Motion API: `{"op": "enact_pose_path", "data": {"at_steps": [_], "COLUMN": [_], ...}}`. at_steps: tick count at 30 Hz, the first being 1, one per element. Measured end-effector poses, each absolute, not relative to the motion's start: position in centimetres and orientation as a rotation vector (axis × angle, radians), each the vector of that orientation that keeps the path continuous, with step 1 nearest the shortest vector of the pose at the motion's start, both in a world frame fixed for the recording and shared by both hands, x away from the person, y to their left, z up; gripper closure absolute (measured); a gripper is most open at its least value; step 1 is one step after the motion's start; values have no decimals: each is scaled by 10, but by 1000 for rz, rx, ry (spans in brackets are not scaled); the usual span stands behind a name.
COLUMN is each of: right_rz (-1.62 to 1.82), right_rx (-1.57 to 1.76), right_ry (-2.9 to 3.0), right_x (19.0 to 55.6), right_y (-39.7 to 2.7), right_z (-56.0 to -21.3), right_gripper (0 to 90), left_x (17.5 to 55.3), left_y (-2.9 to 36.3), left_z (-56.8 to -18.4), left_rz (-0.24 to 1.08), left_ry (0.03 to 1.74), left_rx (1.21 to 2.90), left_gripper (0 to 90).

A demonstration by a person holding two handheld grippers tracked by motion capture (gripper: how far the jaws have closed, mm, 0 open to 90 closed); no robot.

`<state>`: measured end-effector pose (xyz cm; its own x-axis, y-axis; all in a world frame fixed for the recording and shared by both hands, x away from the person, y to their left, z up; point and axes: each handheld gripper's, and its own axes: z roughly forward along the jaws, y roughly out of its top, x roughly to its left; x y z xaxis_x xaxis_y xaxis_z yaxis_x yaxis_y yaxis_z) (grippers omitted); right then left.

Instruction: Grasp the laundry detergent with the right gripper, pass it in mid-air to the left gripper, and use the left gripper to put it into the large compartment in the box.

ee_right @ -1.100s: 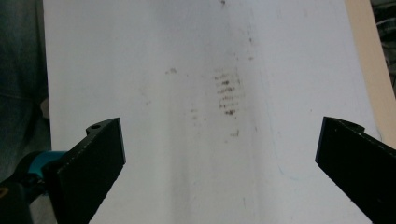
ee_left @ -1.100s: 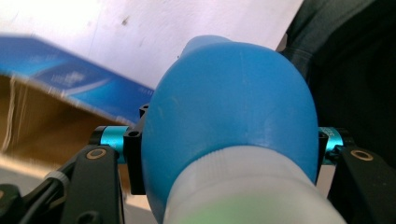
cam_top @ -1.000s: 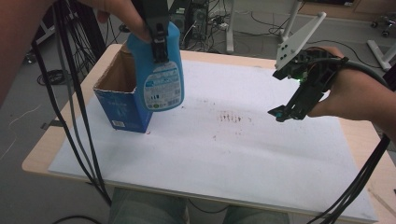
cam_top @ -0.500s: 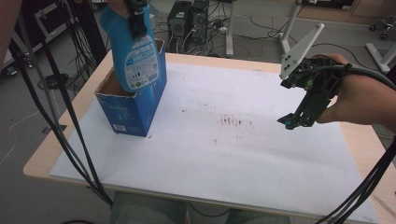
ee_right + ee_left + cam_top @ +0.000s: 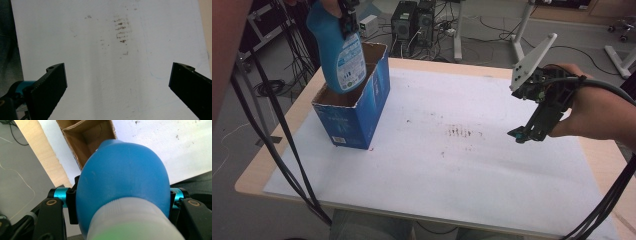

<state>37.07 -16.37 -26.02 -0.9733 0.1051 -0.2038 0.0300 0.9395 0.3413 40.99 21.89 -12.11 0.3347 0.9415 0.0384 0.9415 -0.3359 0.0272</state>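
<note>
A blue bottle (image 5: pixel 338 52) with a printed label hangs upright over the open blue cardboard box (image 5: pixel 357 107) at the table's left, its base at the box's mouth. My left gripper (image 5: pixel 348 17) is shut on the bottle's upper part. In the left gripper view the bottle (image 5: pixel 122 185) sits between both jaws, with the box's brown inside (image 5: pixel 87 137) below it. My right gripper (image 5: pixel 524 134) hovers above the white sheet at the right, tilted down, open and holding nothing. Its two black fingers (image 5: pixel 51 85) stand wide apart over the stained sheet.
A white sheet (image 5: pixel 452 165) with brown smudges (image 5: pixel 462 132) covers the wooden table (image 5: pixel 259 170). Black cables (image 5: pixel 282 135) hang down along the left side. Computer towers (image 5: pixel 414 22) and desk legs stand on the floor beyond the far edge.
My left gripper has carried the bottle left and away from me, from in front of the box to over its opening. The right gripper has drifted slightly right.
</note>
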Motion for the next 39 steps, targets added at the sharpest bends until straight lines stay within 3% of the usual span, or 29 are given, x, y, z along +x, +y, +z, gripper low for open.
{"op": "enact_pose_path", "data": {"at_steps": [15, 29, 39], "right_rz": [532, 528, 497], "right_rx": [132, 125, 139], "right_ry": [2868, 2875, 2885], "right_x": [372, 372, 369], "right_y": [-174, -168, -167], "right_z": [-267, -274, -277], "right_gripper": [7, 7, 7], "left_x": [426, 427, 429], "left_y": [232, 229, 231], "left_z": [-164, -239, -278], "left_rz": [1, 13, 27], "left_ry": [1750, 1221, 1078], "left_rx": [2650, 2961, 3014], "left_gripper": [385, 385, 384]}}
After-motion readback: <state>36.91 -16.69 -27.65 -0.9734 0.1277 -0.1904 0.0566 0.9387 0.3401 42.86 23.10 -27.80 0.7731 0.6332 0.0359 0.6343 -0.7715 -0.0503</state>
